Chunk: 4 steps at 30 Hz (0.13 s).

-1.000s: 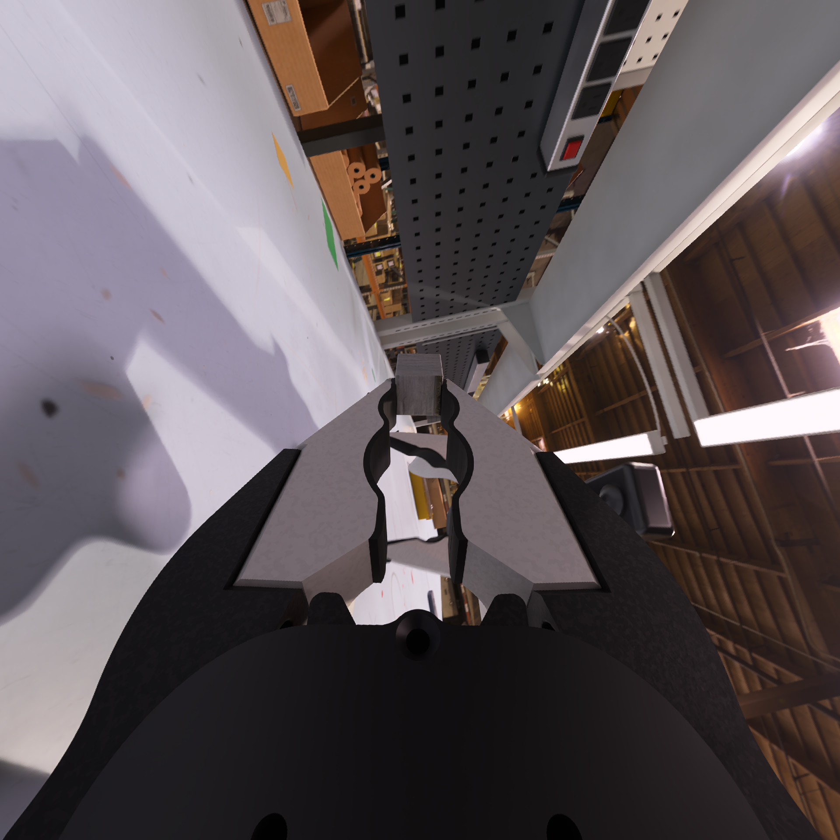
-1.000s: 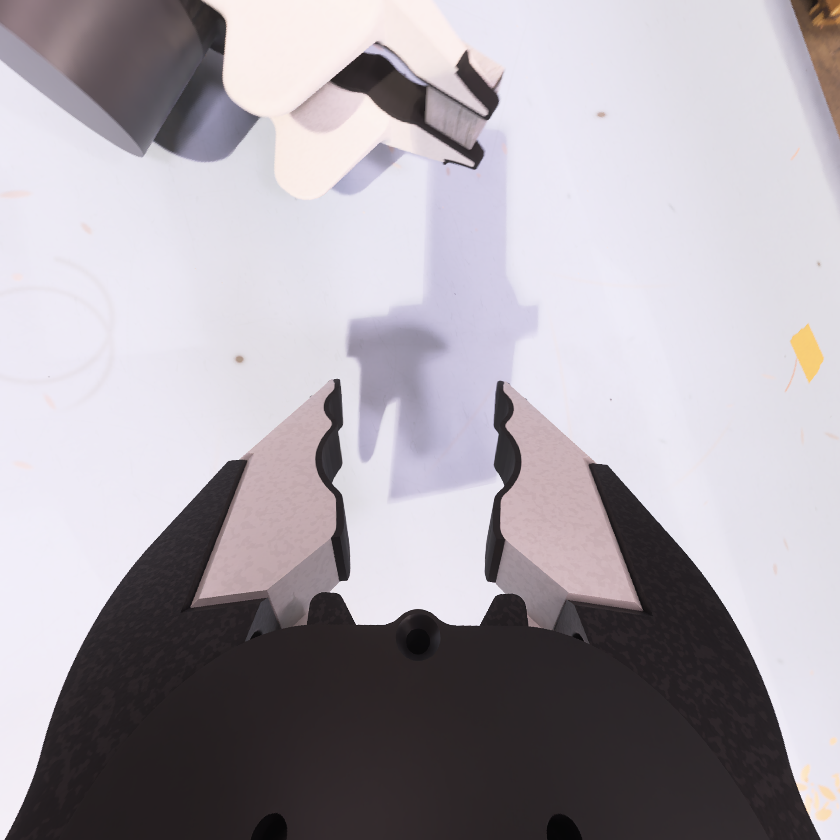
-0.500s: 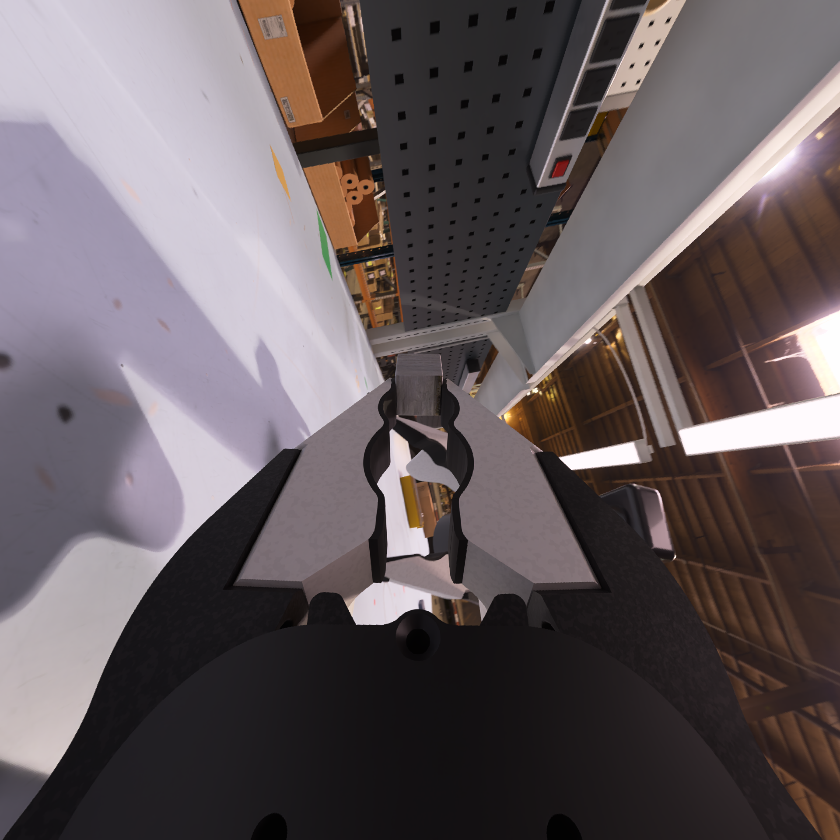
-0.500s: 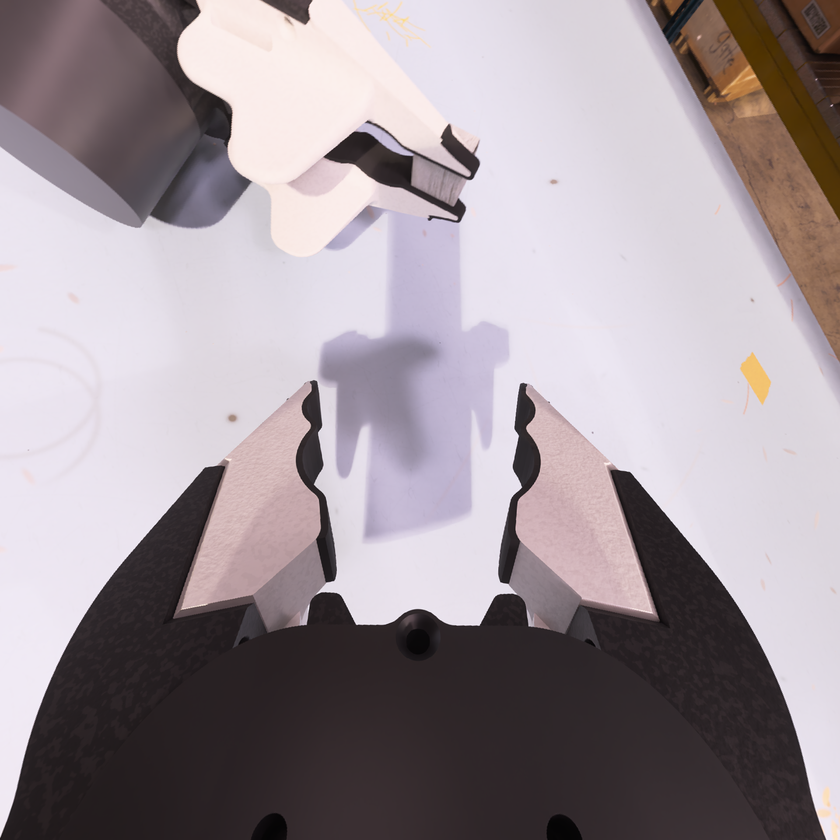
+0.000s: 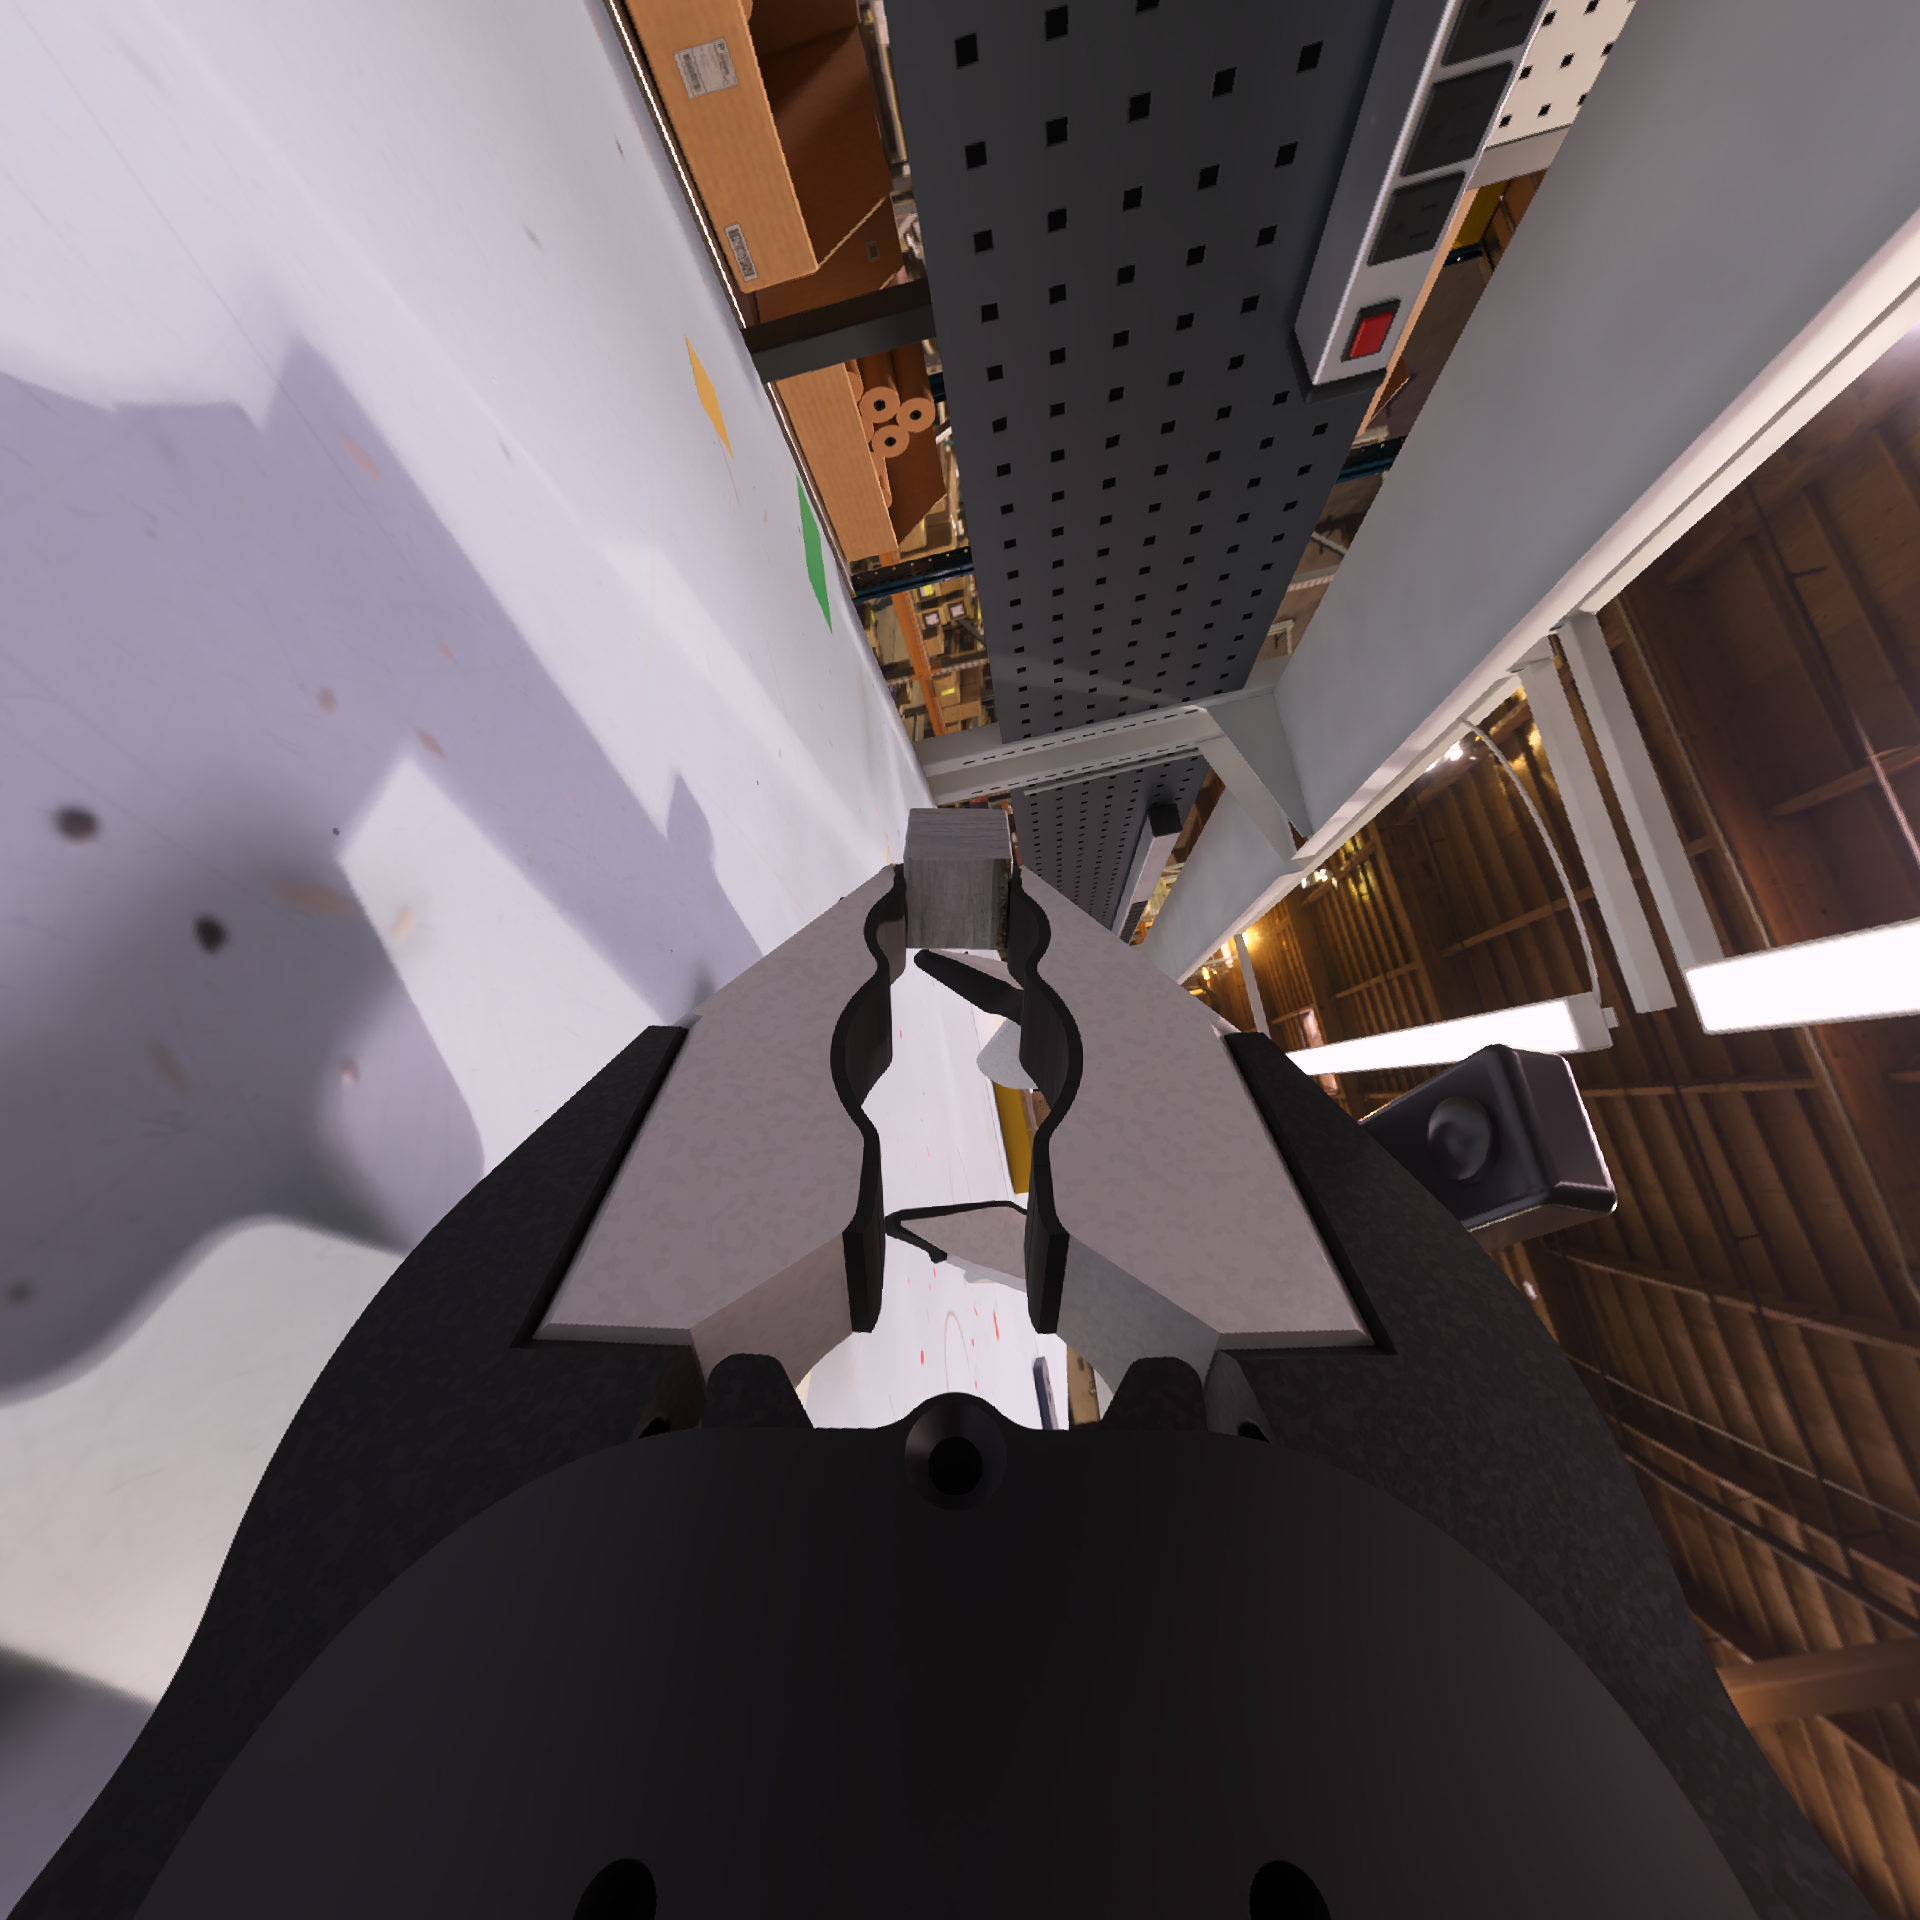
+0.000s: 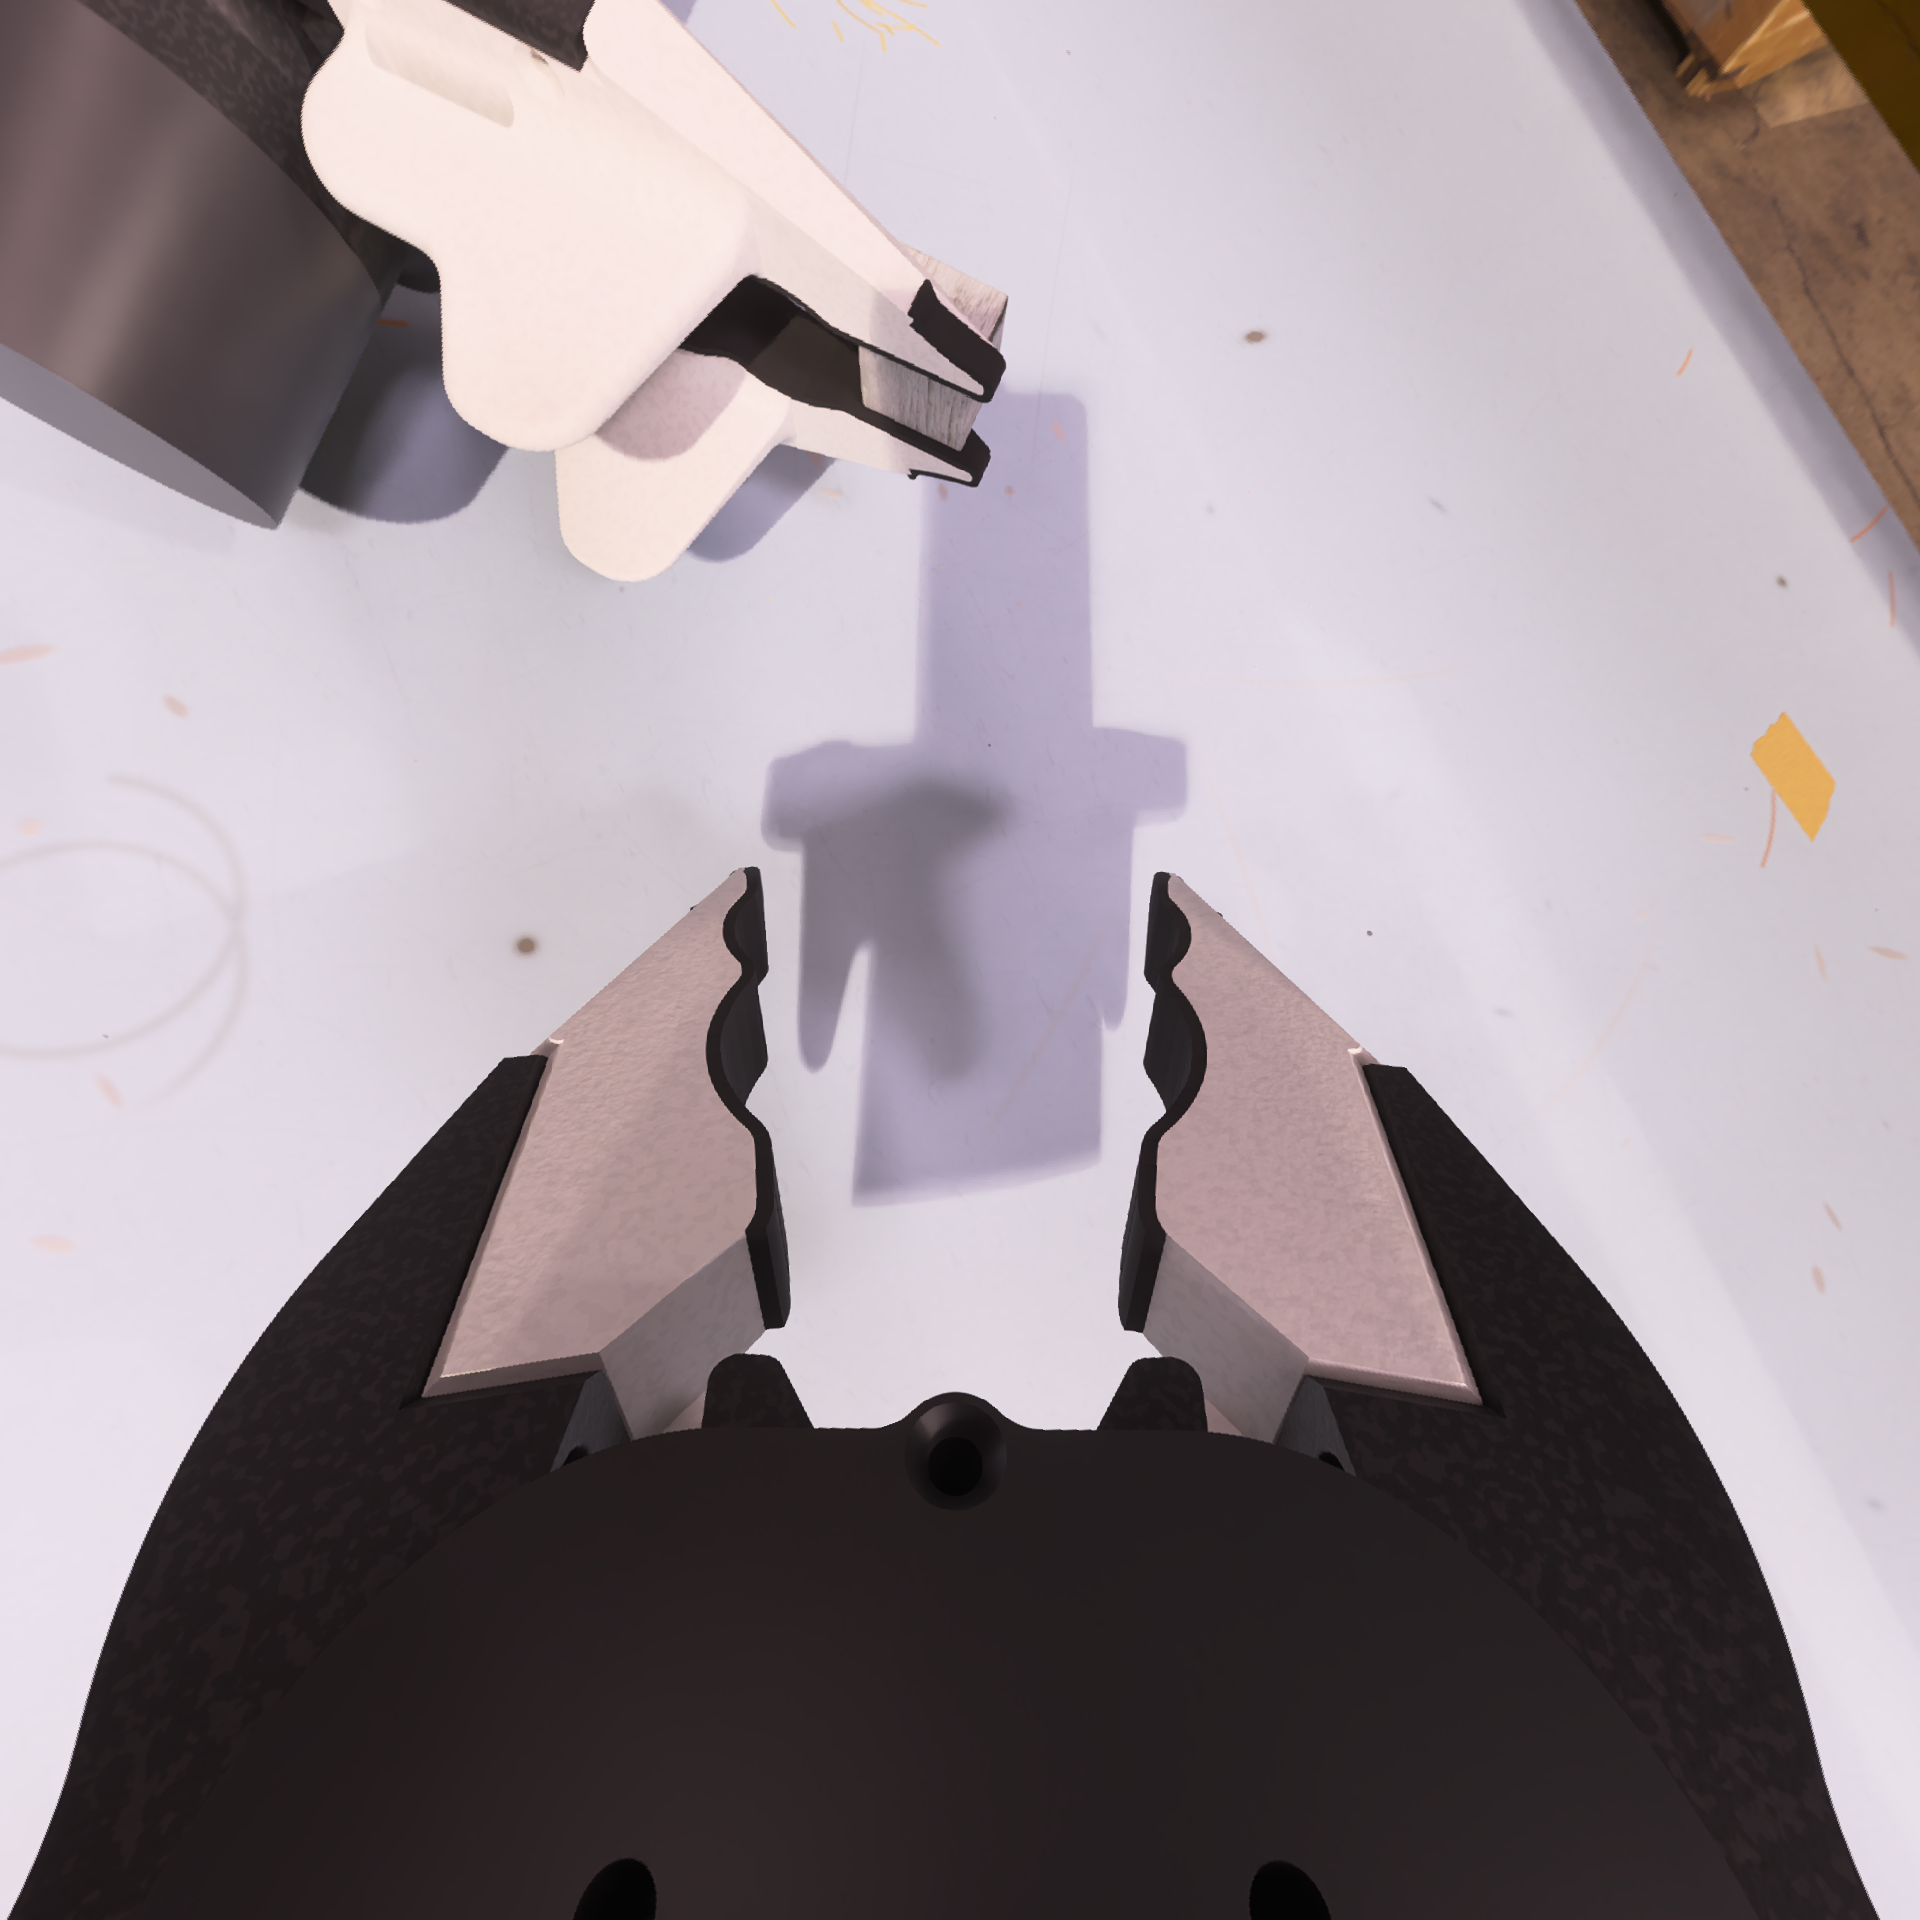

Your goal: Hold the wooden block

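Pinching the small grey-brown wooden block [image 5: 957,894] at its very fingertips, your left gripper [image 5: 956,902] holds it lifted clear above the white tabletop [image 6: 1351,520]. Your right gripper [image 6: 954,914] hangs empty, jaws spread, near the block. Judge it light, stiff and smooth-faced; you want the pads flat on opposite faces, seated deeper.

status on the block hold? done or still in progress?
Done: the left tongs are shut on the wooden block, pinched at the very tips; the right wrist view shows it clear of the white table, its shadow falling below. In hand: simply keeping that grip. The right tongs hang open and empty above the table, apart from the block. Left: nothing visible beyond holding on; the tip-only grip looks a little slim.
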### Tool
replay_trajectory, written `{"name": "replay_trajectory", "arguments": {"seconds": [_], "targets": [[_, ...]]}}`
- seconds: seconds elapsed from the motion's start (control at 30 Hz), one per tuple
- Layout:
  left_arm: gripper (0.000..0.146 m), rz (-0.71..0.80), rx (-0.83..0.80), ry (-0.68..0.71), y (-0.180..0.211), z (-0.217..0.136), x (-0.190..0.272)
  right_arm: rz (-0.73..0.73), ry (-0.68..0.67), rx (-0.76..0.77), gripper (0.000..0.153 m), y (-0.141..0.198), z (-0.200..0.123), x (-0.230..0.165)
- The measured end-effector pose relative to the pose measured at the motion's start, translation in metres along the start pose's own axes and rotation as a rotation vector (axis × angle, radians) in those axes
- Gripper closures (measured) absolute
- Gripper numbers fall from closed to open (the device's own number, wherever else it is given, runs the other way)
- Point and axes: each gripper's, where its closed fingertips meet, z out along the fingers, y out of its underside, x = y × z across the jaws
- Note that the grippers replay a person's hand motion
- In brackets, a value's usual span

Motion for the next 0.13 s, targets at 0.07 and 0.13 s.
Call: {"name": "replay_trajectory", "arguments": {"seconds": [0.07, 0.13], "targets": [[0.128, -0.013, 0.002, -0.001, 0.0006, -0.0002, -0.0004, 0.021, -0.010, -0.002, 0.077, -0.0011, 0.0001, -0.0015], [0.128, -0.034, 0.001, 0.004, 0.0023, 0.0001, -0.0003, 0.030, -0.020, -0.013, 0.076, -0.0013, 0.0008, -0.0039]]}}
